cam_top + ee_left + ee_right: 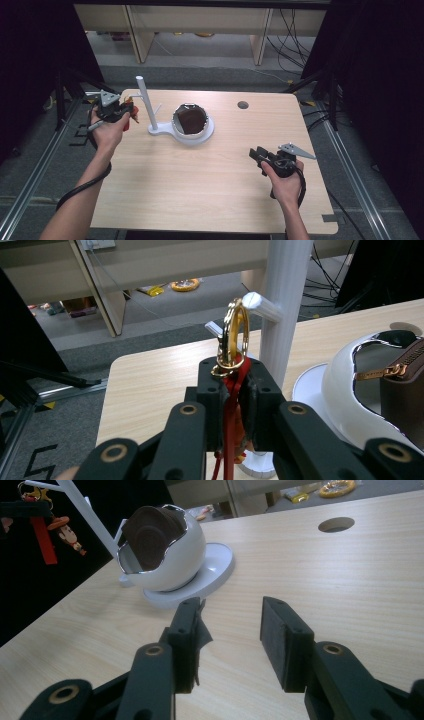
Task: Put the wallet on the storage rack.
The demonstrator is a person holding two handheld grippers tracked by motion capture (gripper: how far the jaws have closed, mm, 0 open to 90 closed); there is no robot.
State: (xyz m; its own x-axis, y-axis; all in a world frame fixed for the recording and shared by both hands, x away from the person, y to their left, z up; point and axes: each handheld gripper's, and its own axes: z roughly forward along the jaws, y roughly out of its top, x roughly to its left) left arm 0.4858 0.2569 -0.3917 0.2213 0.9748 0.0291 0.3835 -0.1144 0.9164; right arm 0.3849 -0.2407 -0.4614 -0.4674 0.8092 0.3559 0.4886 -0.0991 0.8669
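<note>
Two grippers are held over a pale wooden table point(200, 190), which is seen from above with a round cable hole point(243, 105) near its far edge. Toward the far left of the tabletop a white stand point(150, 107) is placed, made up of an upright post with short side pegs and a flat base joined to a white egg-shaped bowl point(192, 131). A dark brown pouch point(150, 532) with a zip is seen inside the bowl.

The left gripper point(131, 111) is held at the table's far left edge, just beside the post. Its jaws are closed on a red strap point(231, 405) of a keychain, whose gold ring point(234, 335) is raised above the jaw tips and brought against a white peg point(262, 307) of the stand; whether the ring is hooked over the peg cannot be told. A small figure charm point(67, 534) is seen hanging beside the strap.

The right gripper point(256, 154) is held low over the near right part of the table, well apart from the keychain and the stand. Its jaws are spread wide with nothing between them.
</note>
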